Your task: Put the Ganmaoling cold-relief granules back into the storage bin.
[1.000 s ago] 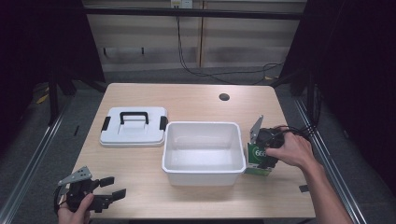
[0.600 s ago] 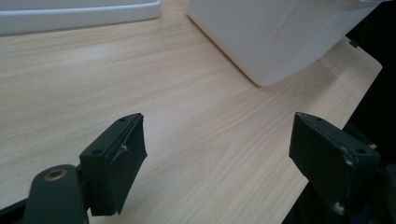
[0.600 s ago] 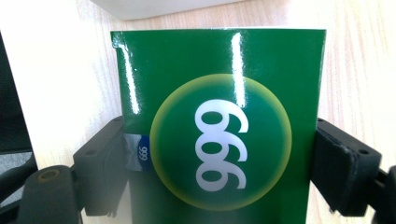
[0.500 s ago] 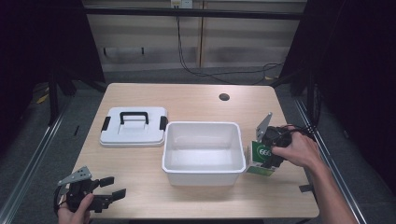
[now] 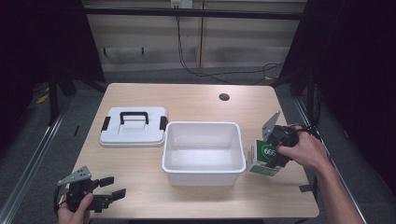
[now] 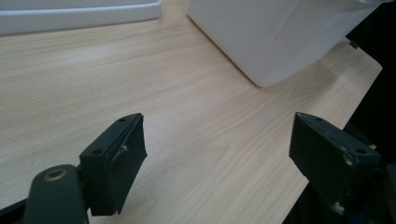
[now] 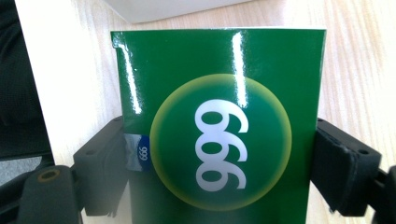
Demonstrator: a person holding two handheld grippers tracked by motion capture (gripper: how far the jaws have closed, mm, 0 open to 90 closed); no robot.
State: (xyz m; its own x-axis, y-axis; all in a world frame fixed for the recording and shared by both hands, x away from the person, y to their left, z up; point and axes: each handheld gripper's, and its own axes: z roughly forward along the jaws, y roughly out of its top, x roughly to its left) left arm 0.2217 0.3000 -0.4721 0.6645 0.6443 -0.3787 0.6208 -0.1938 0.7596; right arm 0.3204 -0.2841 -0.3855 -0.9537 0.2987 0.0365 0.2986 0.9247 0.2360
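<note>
Box (image 7: 219, 126) sits clamped in my right tool (image 5: 275, 150), just beside the right wall of the tub (image 5: 203, 173) and near the desk's (image 5: 196, 100) right edge. It is green with a pale round badge carrying three white digits, and in the right gripper view I see my two black jaws pressed against its left and right sides, the glossy face turned toward the camera. From the high view the box (image 5: 264, 157) appears tilted, its lower edge close to the wood; I cannot tell whether it touches the surface. My right hand (image 5: 306, 149) wraps the tool from the right, with the grey plate standing up on top of it.

My left tool (image 5: 95, 196) rests low at the near left corner of the desk, held in my left hand (image 5: 74, 213). Its jaws stand wide apart with nothing between them; in the left gripper view I see only bare wood in the gap, with the corner of the tub (image 6: 275, 32) ahead and to the right, well apart from the jaws.

The tub is white, rectangular and open, standing in the middle of the desk. A white lid (image 5: 134, 127) with a black handle and black side latches lies flat just to the left of it, close but not touching as far as I can see. A small dark round hole (image 5: 224, 97) marks the desk toward its far side.
</note>
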